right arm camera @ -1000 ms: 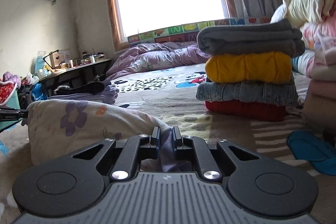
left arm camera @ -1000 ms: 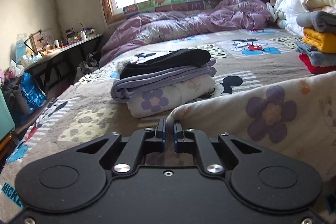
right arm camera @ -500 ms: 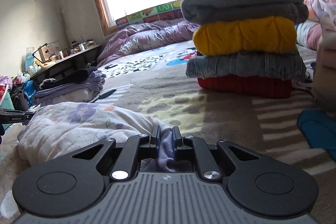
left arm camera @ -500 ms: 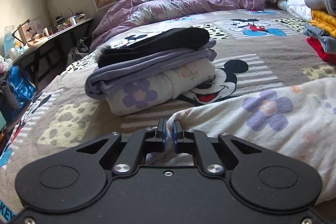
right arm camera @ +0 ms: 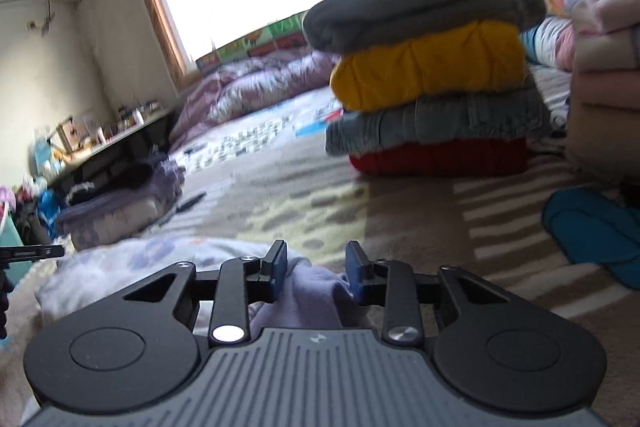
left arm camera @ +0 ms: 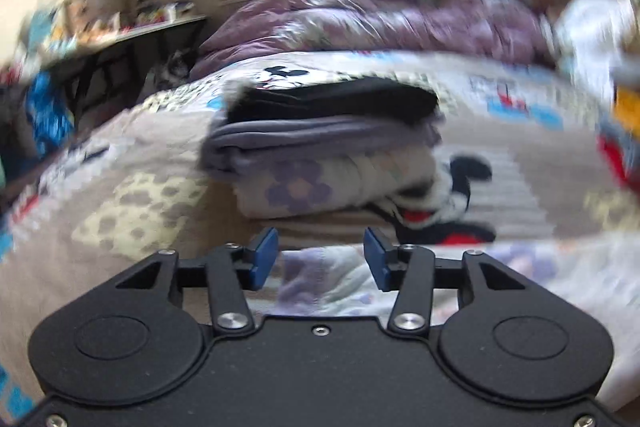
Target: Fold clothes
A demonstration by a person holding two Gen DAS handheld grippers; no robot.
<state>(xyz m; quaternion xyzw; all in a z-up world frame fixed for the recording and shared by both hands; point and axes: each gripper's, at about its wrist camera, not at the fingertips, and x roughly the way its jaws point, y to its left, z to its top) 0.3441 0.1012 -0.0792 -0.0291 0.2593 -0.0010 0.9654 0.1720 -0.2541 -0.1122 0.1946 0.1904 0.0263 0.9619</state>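
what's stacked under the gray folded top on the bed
Under the gray folded top sit a yellow garment, a folded denim piece and a red one at the bottom. Anything behind the stack is hidden.

Right gripper [right arm camera: 316,269] low over bed [right arm camera: 304,195], jaws just been opening, blue pads [right arm camera: 279,269] apart. Floral garment [right arm camera: 316,291] lies between pads; contact unclear. Garment spreads left across blanket. Ahead right: folded stack [right arm camera: 432,87], grey on yellow on denim on red. Far left: smaller folded pile [right arm camera: 120,203]. Other gripper tip [right arm camera: 32,251] at left edge.
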